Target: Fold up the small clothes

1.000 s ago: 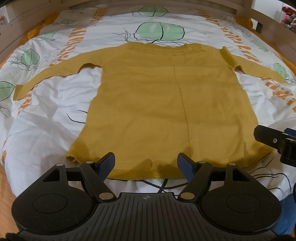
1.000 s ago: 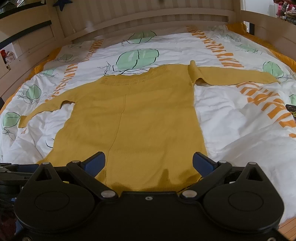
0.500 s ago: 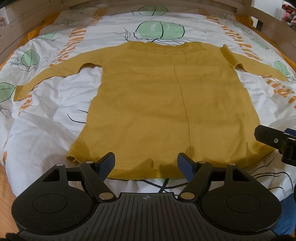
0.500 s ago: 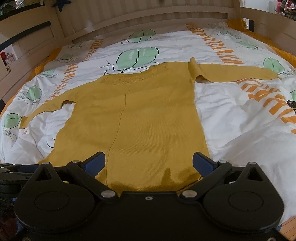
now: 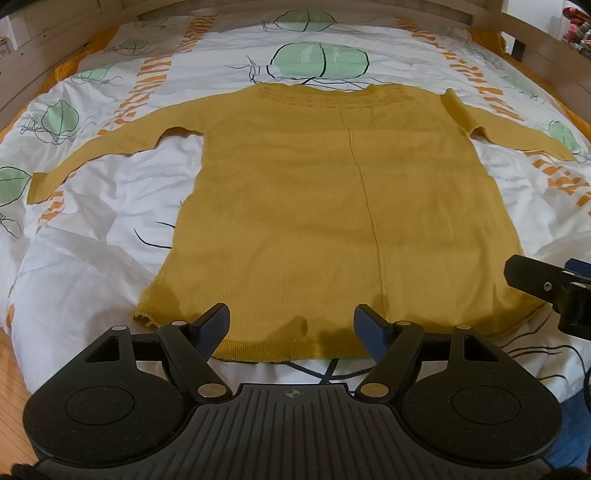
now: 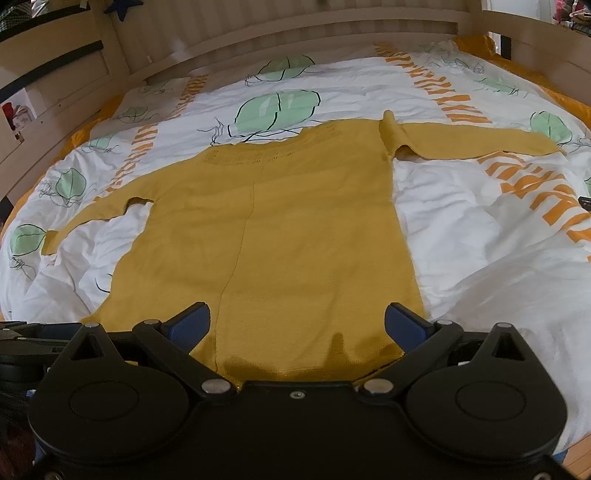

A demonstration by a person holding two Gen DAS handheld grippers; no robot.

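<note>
A mustard-yellow knit sweater (image 5: 332, 206) lies flat on the bed, neck far, hem near, both sleeves spread out to the sides. It also shows in the right wrist view (image 6: 273, 236). My left gripper (image 5: 291, 325) is open and empty, just above the hem's left half. My right gripper (image 6: 297, 325) is open and empty over the hem's right half; its finger (image 5: 532, 277) shows at the right edge of the left wrist view.
The bed has a white duvet (image 5: 92, 229) with green leaf and orange prints, rumpled beside the sweater. A wooden bed frame (image 6: 295, 26) rings the far side and both sides. Wooden floor (image 5: 9, 387) shows at the near left.
Both grippers have pulled back and risen slightly, so the sweater sits a little lower and farther in both views. The sweater has not moved; both grippers stay open.
</note>
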